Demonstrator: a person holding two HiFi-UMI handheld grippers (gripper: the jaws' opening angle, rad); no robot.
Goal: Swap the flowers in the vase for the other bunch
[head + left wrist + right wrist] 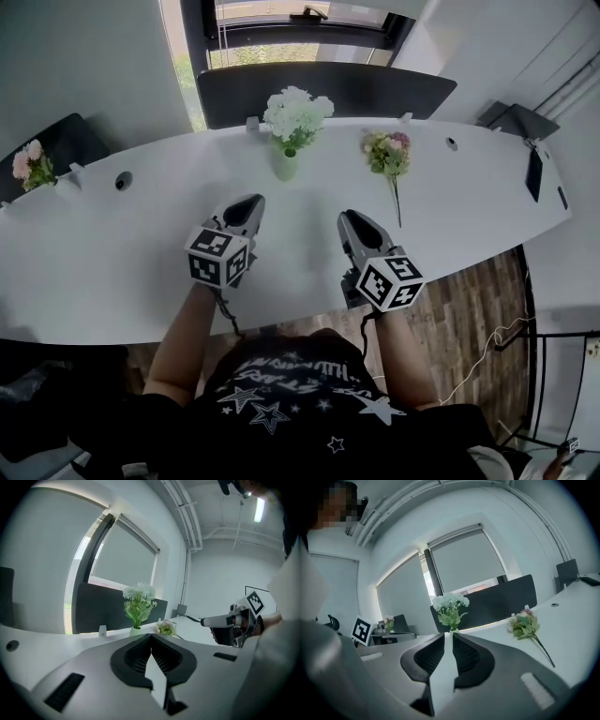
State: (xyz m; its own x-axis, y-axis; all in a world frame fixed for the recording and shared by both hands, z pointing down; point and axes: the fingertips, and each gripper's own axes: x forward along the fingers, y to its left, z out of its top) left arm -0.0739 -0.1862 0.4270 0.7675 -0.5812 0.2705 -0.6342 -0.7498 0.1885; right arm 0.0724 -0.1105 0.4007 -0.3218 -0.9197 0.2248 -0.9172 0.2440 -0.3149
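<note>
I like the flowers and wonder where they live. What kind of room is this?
Probably an office or meeting room: a long white desk with cable holes, a dark divider screen along its far edge, and roller blinds pulled down.

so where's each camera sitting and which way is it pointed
Head view: on the person's head, looking steeply down at the table; shows both forearms, shirt, left tongs and right tongs.
Left gripper view: on the left tongs, looking along its shut jaws toward the window; right tongs show at right.
Right gripper view: on the right tongs, facing the same way; the left tongs' marker cube shows at left.
All three share the white flowers in the vase and the loose bunch.
</note>
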